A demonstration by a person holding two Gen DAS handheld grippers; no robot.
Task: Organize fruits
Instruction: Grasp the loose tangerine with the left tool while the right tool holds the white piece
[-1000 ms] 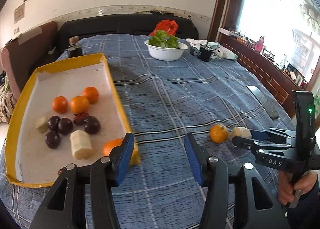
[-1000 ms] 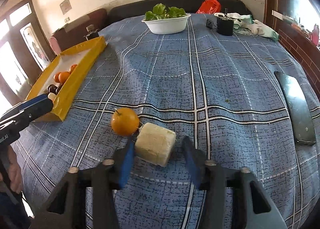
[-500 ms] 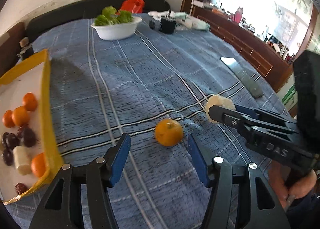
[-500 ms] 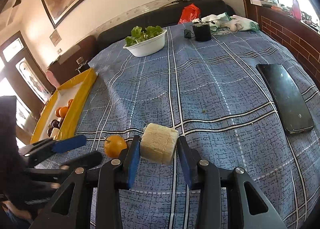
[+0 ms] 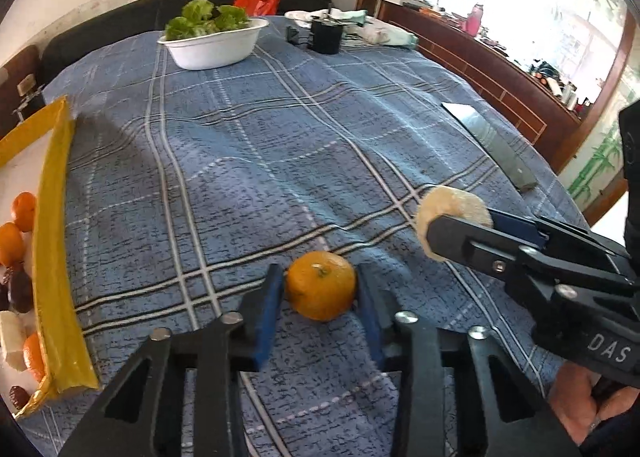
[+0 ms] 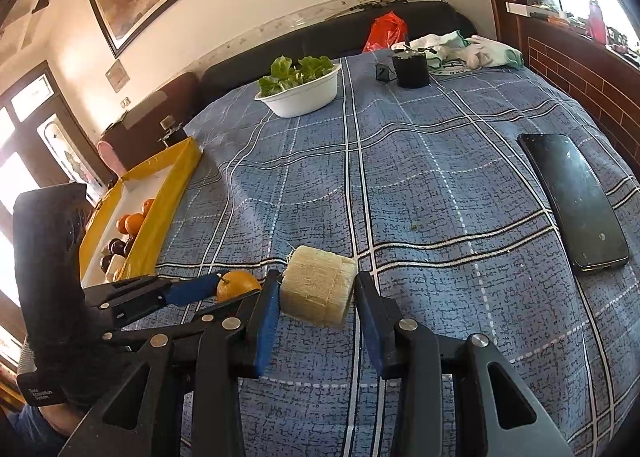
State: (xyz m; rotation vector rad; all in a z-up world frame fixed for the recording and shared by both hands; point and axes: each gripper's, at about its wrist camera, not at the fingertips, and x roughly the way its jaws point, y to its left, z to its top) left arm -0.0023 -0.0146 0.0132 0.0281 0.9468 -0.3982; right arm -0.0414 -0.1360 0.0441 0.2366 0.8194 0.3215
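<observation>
My left claw point(image 5: 320, 293) brackets the orange point(image 5: 321, 290) on the blue plaid surface point(image 5: 280, 145), pads just beside it; whether they pinch it I cannot tell. My right claw point(image 6: 316, 297) is clenched on the pale fruit chunk point(image 6: 318, 291), lifted just right of the orange. The yellow tray point(image 5: 56, 257) sits left of the orange.

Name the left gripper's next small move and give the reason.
Probably close the left gripper on the orange: its fingers already flank the fruit on the cloth, with slight gaps either side. The right gripper brackets the pale chunk, and the yellow tray waits left.
</observation>
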